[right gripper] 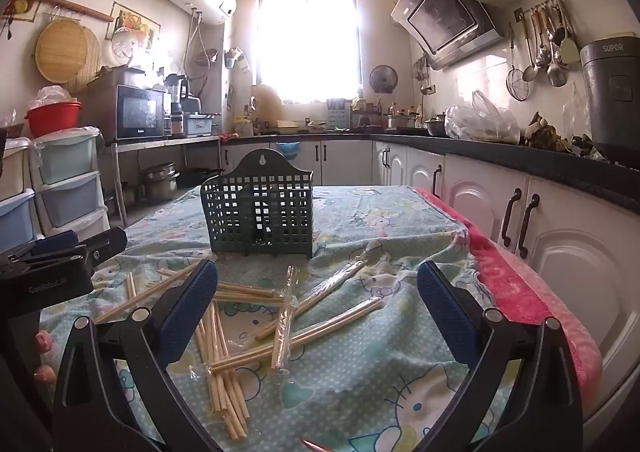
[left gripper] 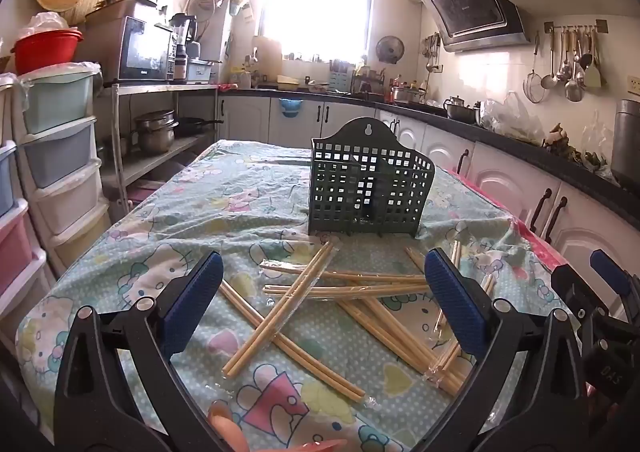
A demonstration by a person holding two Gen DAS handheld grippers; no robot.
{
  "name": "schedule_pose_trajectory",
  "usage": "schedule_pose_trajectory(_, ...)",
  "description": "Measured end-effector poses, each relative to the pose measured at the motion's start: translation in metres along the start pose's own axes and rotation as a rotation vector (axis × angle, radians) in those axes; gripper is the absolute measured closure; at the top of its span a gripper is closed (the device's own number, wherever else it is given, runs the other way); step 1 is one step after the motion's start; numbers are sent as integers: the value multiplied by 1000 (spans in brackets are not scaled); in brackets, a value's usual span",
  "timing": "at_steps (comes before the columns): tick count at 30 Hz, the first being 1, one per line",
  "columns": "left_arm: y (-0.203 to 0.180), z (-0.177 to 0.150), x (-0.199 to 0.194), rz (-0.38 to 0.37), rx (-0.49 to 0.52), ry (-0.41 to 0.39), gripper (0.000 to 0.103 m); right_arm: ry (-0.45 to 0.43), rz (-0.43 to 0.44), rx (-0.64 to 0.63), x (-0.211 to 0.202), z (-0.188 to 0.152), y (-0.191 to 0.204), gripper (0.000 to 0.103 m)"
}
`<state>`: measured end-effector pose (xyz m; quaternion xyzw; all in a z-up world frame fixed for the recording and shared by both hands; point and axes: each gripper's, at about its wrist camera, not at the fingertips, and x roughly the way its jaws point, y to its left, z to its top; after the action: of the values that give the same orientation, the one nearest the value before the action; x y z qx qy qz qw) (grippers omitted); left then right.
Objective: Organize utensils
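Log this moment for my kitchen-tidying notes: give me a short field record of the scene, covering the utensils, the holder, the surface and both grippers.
utensils: bamboo chopsticks, some in clear sleeves, piled criss-cross
holder: green perforated basket, upright behind the pile, no chopsticks seen inside
surface: table with cartoon-print cloth
left gripper: open, above the pile, holding nothing
right gripper: open, above the pile, holding nothing
progress: sorting not yet begun

Pale wooden chopsticks (left gripper: 280, 316) – glossy wrappers, perforated plastic holder (left gripper: 366, 188), printed cloth (left gripper: 192, 220)
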<state>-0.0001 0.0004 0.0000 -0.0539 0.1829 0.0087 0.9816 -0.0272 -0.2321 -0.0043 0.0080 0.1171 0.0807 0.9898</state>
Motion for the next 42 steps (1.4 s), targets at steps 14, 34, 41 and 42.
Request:
schedule_pose_trajectory(14,-1,0,1,3,7,-3,10,8,2,-4,-1,1,1,6)
schedule_pose_trajectory(34,-4,3,-3,1,5,-5,10,5,3,-5,-2,2,3,6)
schedule_pose_trajectory(41,-4,4,-4,1,5,-6,10,3,2,-3,-3,4,4,6)
schedule_pose_trajectory(42,-4,4,-4,0,5,-7,10,2,2,-3,-3,4,5,6)
